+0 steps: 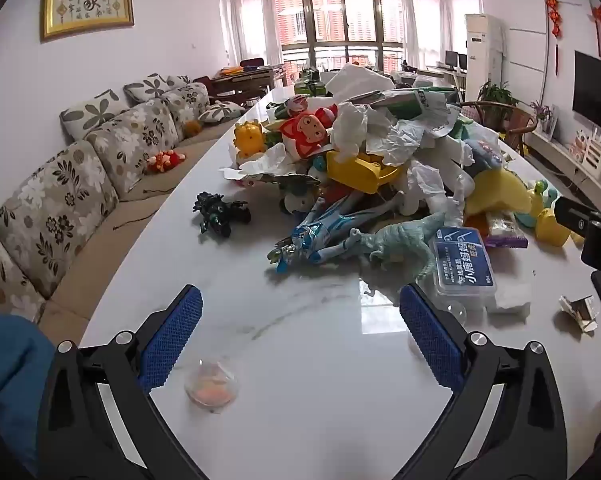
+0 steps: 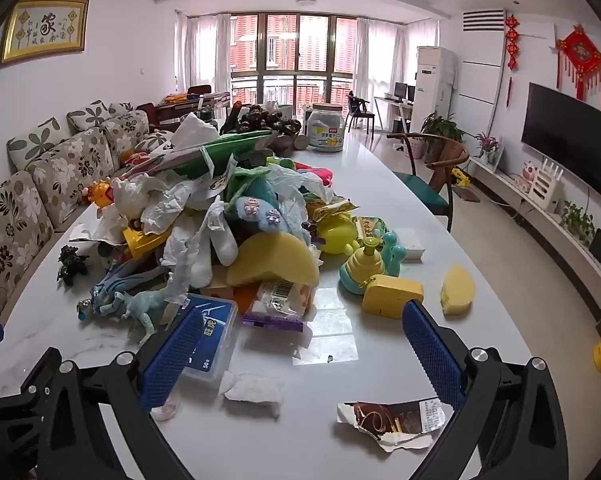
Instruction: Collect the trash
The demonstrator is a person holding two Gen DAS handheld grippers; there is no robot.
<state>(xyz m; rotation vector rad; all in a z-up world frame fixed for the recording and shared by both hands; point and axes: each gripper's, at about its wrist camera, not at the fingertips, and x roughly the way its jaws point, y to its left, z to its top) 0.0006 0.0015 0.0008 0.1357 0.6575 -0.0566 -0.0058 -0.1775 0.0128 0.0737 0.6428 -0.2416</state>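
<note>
On the near edge of the white table (image 2: 380, 208) we hover with 2 grippers, both spread wide and carrying nothing. Our right gripper (image 2: 304, 344) looks down on the obvious trash: a torn brown wrapper (image 2: 392, 420) lying flat just ahead of its right-side finger, long axis running across our view, and a crumpled white tissue (image 2: 252, 390) close by its left-side finger. Neither is touched yet. Beyond them rises the big heap of toys and paper (image 2: 204, 208), filling the middle of the table.

Over on the left gripper (image 1: 300, 332) we've got bare tabletop between the fingers, with a small clear cup (image 1: 211, 388) just beside the left-side finger. The same wrapper (image 1: 578, 312) sits well off toward the right edge from here.

So we judge the right hand is clearly nearer to wrapper and tissue; a short drop forward, fingers straddling the wrapper's narrow width, looks the likely opener.
</note>
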